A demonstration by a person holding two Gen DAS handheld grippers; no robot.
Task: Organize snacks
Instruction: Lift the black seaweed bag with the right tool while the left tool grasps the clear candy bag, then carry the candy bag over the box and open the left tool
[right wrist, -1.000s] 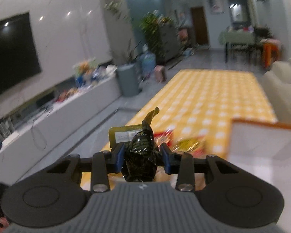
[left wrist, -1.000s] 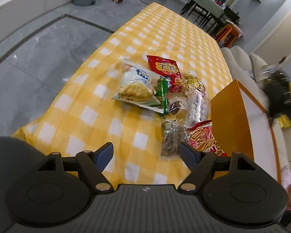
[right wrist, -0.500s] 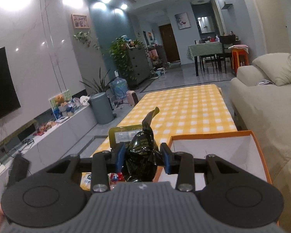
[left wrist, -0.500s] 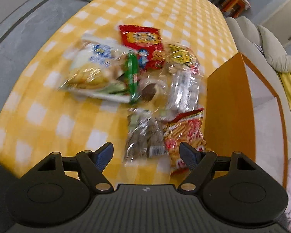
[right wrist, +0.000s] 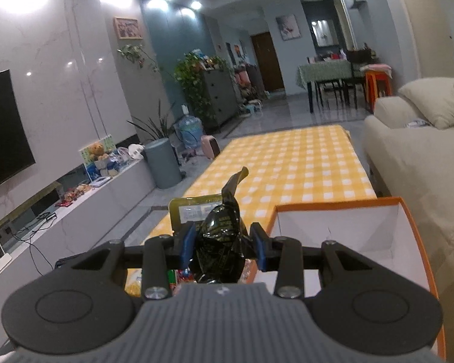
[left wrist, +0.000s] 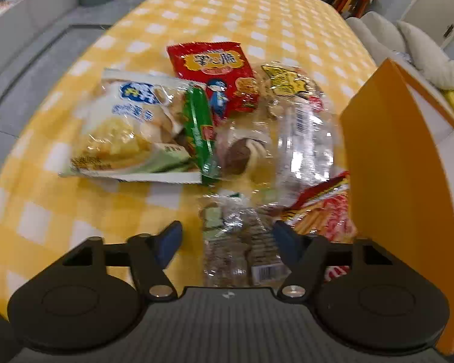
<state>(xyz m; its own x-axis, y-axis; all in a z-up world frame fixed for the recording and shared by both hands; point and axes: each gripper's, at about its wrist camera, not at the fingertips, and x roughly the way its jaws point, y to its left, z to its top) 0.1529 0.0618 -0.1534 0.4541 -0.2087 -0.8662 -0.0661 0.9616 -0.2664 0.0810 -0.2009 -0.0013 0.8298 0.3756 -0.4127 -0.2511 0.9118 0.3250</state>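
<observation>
The left tongs have just been closing but stand apart around a clear packet on the yellow-checked surface, near the orange box. The right tongs grip a dark wrapped snack beside that box.

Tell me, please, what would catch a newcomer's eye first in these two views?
Probably the heap of snack packets on the yellow checked tablecloth, led by the red packet at the far side, next to the orange box. Then the black foil packet clamped in the right gripper, near that box's white inside.
</observation>
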